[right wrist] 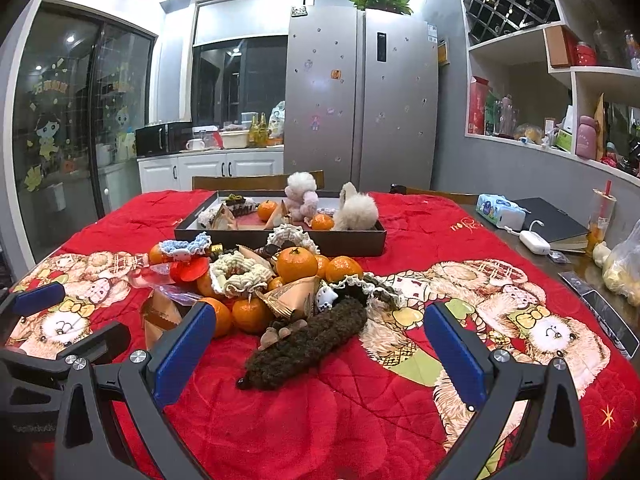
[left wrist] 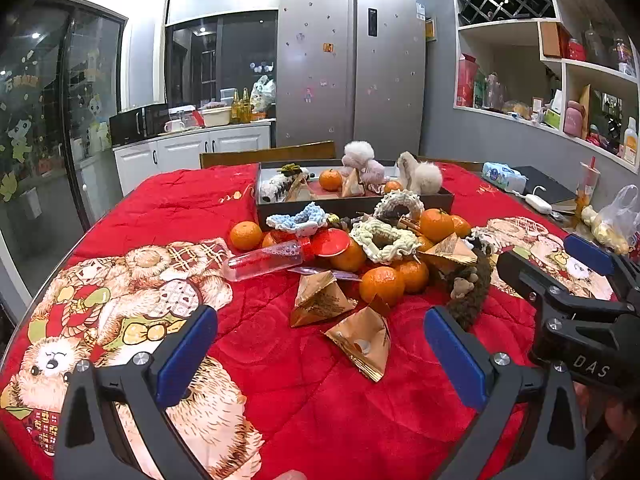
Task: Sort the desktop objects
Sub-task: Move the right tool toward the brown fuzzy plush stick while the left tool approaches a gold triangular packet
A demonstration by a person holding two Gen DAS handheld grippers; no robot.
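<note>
Two grippers sit low over the table with nothing between their fingers: your left gripper (left wrist: 320,354) is spread wide, its flat blue pads (left wrist: 186,354) bare, and your right gripper (right wrist: 320,354) is spread just as wide and holds nothing either. Under both lies a plush red blanket (left wrist: 304,396) printed with fuzzy teddy bears. The pile to sort is heaped in the middle, just in front of a shallow dark rectangular tray (left wrist: 436,199). You have smooth round tangerines (left wrist: 382,284), crinkled gold-foil packets (left wrist: 320,298) folded into pyramid shapes, a clear plastic bottle (left wrist: 264,260) lying on its side with a glossy red cap, a chunky cream crocheted ring (left wrist: 380,240) and a pale blue crocheted piece (left wrist: 298,218). Nearest your right gripper, a long, nubbly dark brown knitted piece (right wrist: 312,342) lies flat on the blanket, between the fingers in that camera's view. Inside the tray stand two fluffy plush toys, a pinkish one (left wrist: 360,162) and a white one (left wrist: 422,176), among more tangerines and foil packets.
</note>
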